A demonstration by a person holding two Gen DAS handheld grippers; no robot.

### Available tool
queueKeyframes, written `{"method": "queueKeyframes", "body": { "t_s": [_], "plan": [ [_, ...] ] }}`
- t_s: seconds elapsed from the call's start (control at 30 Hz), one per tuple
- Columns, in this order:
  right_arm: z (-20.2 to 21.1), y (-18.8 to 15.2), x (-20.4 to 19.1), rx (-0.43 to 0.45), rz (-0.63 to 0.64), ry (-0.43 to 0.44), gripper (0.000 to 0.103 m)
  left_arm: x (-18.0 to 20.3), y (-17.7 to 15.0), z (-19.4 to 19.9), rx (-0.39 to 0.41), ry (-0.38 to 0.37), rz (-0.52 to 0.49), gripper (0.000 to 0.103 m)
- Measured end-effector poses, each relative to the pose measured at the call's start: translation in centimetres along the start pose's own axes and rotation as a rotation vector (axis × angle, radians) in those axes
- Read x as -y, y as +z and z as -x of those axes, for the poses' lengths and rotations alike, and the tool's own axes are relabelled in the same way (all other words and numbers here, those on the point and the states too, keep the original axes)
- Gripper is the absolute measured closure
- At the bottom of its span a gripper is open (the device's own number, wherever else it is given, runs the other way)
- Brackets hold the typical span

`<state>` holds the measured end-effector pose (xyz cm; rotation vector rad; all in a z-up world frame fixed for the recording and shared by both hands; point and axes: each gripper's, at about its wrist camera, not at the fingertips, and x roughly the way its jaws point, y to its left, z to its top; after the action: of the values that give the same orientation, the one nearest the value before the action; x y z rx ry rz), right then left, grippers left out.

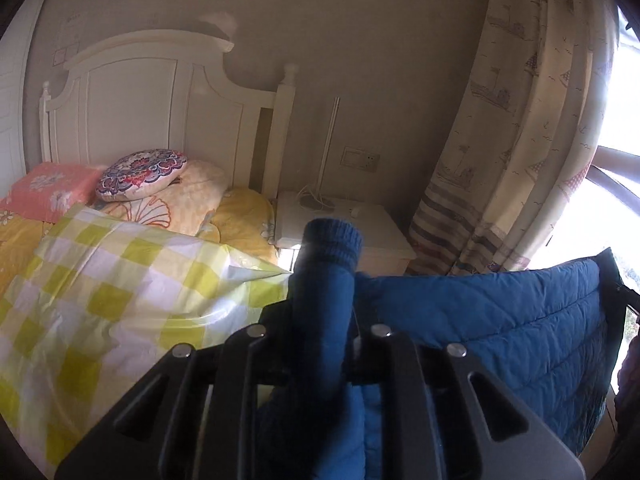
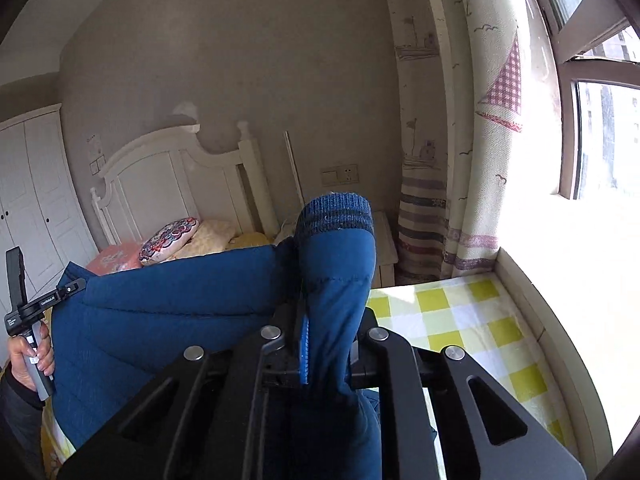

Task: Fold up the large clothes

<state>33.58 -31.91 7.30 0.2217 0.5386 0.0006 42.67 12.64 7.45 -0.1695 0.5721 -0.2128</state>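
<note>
A blue quilted jacket [image 1: 500,320] hangs stretched between my two grippers above the bed. In the left wrist view my left gripper [image 1: 322,314] is shut on one sleeve, whose ribbed knit cuff [image 1: 332,240] sticks up past the fingers. In the right wrist view my right gripper [image 2: 328,320] is shut on the other sleeve, its striped cuff [image 2: 336,216] standing upright. From there the jacket body [image 2: 180,312] runs left to the left gripper [image 2: 24,300], held by a hand [image 2: 32,356]. The fingertips are hidden by the fabric.
A yellow-and-white check cloth [image 1: 120,280] covers the bed below. Pillows [image 1: 144,174] lie by the white headboard [image 1: 140,100]. A white nightstand [image 1: 360,232] stands beside the bed, with a patterned curtain [image 1: 520,140] and a window [image 2: 592,120] to the right. A wardrobe [image 2: 36,184] is at far left.
</note>
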Motion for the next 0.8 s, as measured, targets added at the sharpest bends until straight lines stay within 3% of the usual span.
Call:
{"method": "queueKeyframes", "body": {
  "t_s": [0.1, 0.17, 0.2, 0.27, 0.37, 0.47, 0.5, 0.53, 0.57, 0.67, 0.7, 0.73, 0.8],
  "plan": [
    [-8.8, -5.3, 2.4, -0.202, -0.073, -0.096, 0.09, 0.8, -4.2, -7.7, -0.11, 0.144, -0.094, 0.086],
    [-12.2, -9.0, 4.3, -0.295, -0.125, -0.114, 0.089, 0.6, -7.9, -11.7, -0.215, 0.187, -0.128, 0.086],
    [-12.3, -9.5, 5.1, -0.294, -0.164, -0.098, 0.089, 0.0, -8.4, -12.4, -0.247, 0.164, -0.093, 0.086],
    [-11.8, -9.3, 5.4, -0.27, -0.166, -0.094, 0.089, -1.1, -8.0, -11.7, -0.205, 0.138, -0.048, 0.085],
    [-12.3, -9.6, 5.1, -0.289, -0.149, -0.102, 0.088, -1.8, -8.4, -12.1, -0.24, 0.131, -0.019, 0.081],
    [-12.3, -10.2, 5.9, -0.291, -0.214, -0.078, 0.087, -2.8, -8.7, -12.9, -0.28, 0.159, 0.026, 0.059],
    [-12.2, -10.4, 6.3, -0.29, -0.241, -0.063, 0.086, -3.2, -8.7, -13.1, -0.293, 0.185, 0.047, 0.043],
    [-12.1, -10.5, 6.8, -0.285, -0.263, -0.047, 0.083, -3.7, -8.8, -13.2, -0.298, 0.199, 0.069, 0.034],
    [-12.0, -10.6, 7.1, -0.281, -0.28, -0.035, 0.081, -4.1, -8.8, -13.1, -0.296, 0.196, 0.091, 0.032],
    [-11.7, -10.7, 7.3, -0.272, -0.314, -0.006, 0.057, -4.4, -8.6, -12.4, -0.266, 0.176, 0.118, 0.024],
    [-11.4, -10.6, 7.2, -0.266, -0.319, 0.0, 0.035, -4.4, -8.5, -11.8, -0.241, 0.174, 0.123, 0.022],
    [-10.7, -10.3, 7.3, -0.247, -0.328, -0.021, 0.021, -4.5, -8.2, -11.0, -0.205, 0.182, 0.132, 0.022],
    [-8.5, -9.3, 7.4, -0.16, -0.362, -0.035, 0.021, -3.9, -7.1, -8.4, -0.107, 0.228, 0.126, 0.017]
  ]
}}
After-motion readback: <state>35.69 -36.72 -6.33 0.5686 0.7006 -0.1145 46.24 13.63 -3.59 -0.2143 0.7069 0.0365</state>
